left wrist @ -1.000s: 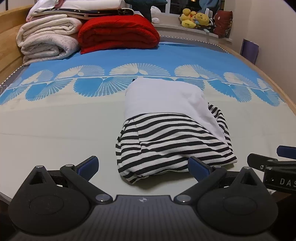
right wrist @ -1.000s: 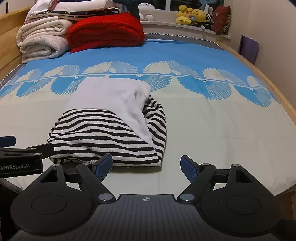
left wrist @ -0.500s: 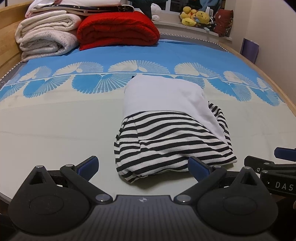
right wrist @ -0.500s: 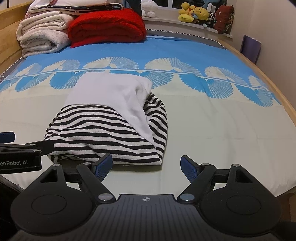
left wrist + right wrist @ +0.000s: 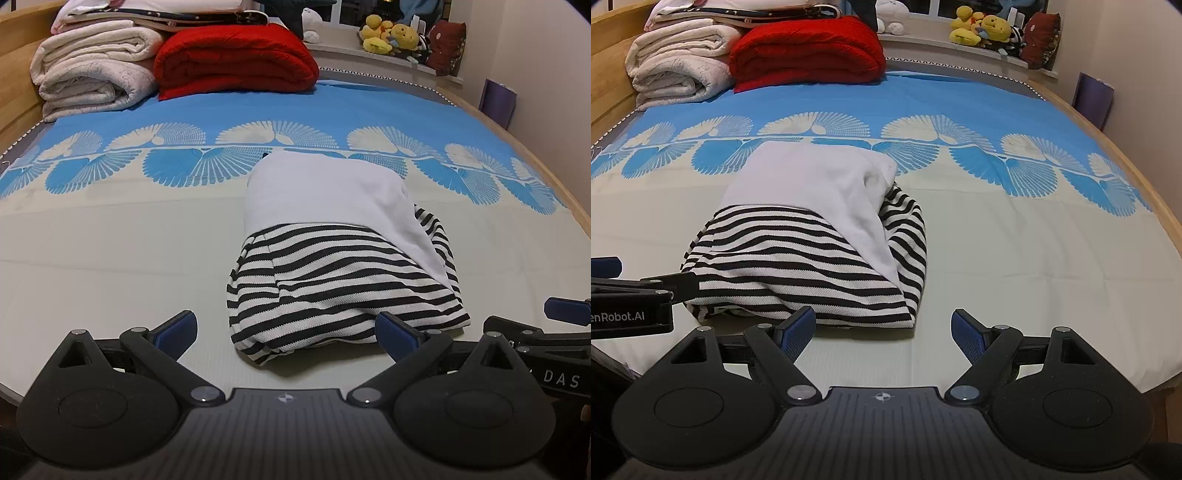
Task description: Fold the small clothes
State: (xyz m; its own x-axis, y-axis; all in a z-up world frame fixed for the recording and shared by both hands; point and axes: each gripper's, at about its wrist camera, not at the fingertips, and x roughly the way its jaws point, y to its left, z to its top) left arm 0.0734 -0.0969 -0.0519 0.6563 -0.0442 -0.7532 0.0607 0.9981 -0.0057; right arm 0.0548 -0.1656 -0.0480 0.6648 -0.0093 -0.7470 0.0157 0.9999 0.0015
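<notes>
A folded black-and-white striped garment with a white upper part (image 5: 343,266) lies on the bed; it also shows in the right wrist view (image 5: 812,243). My left gripper (image 5: 286,332) is open and empty, its fingertips just short of the garment's near edge. My right gripper (image 5: 882,330) is open and empty, in front of the garment's near right corner. Each gripper's side shows in the other's view: the right one (image 5: 554,332) and the left one (image 5: 635,291).
The bed (image 5: 110,258) has a pale and blue fan-patterned cover. Folded white blankets (image 5: 92,77) and a red blanket (image 5: 232,59) are stacked at the head. Plush toys (image 5: 391,37) sit on the sill. A wooden bed rim (image 5: 1137,162) runs along the right.
Both grippers have drawn back and risen slightly from the garment, staying open. The garment has not moved.
</notes>
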